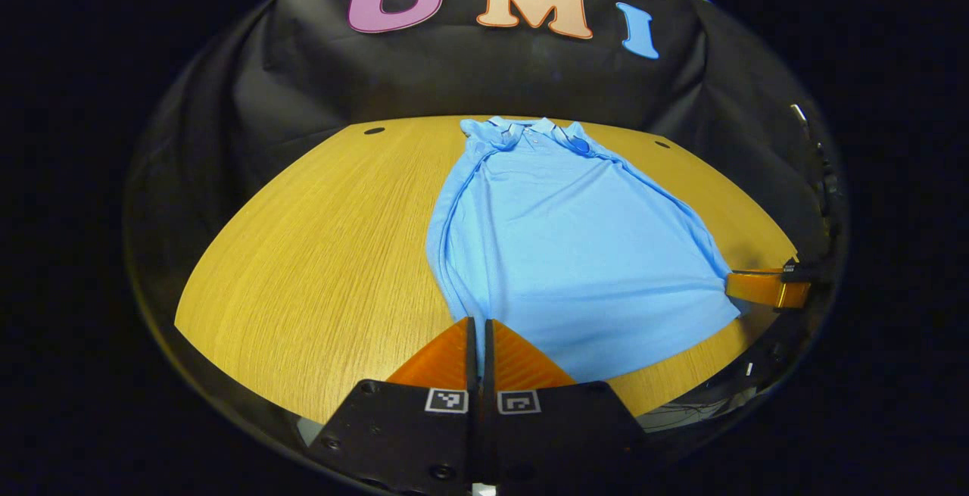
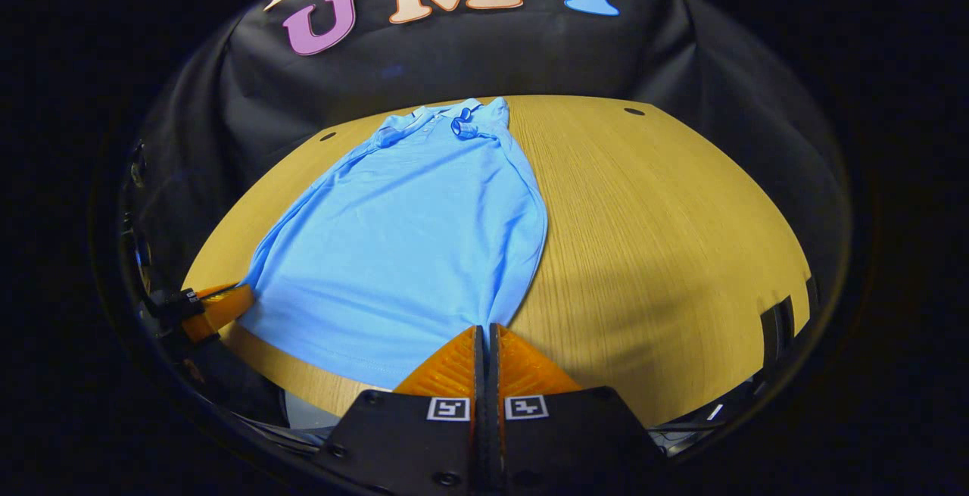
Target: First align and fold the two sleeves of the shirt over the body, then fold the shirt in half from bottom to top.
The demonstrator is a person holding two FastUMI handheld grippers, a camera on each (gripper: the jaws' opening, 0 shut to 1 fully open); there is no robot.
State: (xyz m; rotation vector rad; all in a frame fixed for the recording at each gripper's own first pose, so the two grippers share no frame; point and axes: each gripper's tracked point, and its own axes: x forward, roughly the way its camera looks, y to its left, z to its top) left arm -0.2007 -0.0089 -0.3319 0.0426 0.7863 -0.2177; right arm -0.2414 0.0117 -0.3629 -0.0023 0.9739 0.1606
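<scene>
Wooden worktop (image 1: 318,254) bears the soft, limp shirt (image 1: 575,254), sleeves folded; both closed tongs (image 1: 479,323) (image 2: 485,329) apparently pinch its hem corners.

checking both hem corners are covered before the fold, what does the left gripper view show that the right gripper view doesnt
Left gripper view: it looks along the left gripper's closed fingers, tips at one hem corner of the blue polo shirt, with the right gripper side-on at the other corner. Right gripper view: the reverse, the right gripper's closed fingers close up at its corner and the left gripper side-on across the hem. Both: the shirt flat on the wooden table, collar at the far end. Whether cloth is pinched cannot be told.
</scene>
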